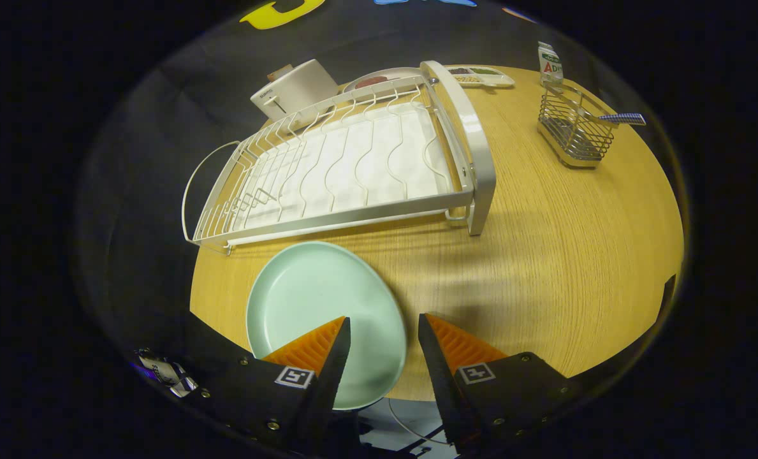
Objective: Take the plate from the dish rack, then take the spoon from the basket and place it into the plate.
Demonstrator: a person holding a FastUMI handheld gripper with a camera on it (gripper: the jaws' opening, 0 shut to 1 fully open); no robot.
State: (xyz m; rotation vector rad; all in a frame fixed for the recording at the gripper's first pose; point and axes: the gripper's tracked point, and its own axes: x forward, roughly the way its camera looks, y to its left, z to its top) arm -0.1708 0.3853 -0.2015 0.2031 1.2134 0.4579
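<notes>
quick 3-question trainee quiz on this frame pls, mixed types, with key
1. True or false: the plate stands in the dish rack.
2. The spoon is: A) on the plate B) in the basket C) between the fingers.
3. Fill in: the gripper is ____.

Key:
1. False; it lies on the table, in front of the rack.
2. B
3. open, gripping nothing.
</notes>
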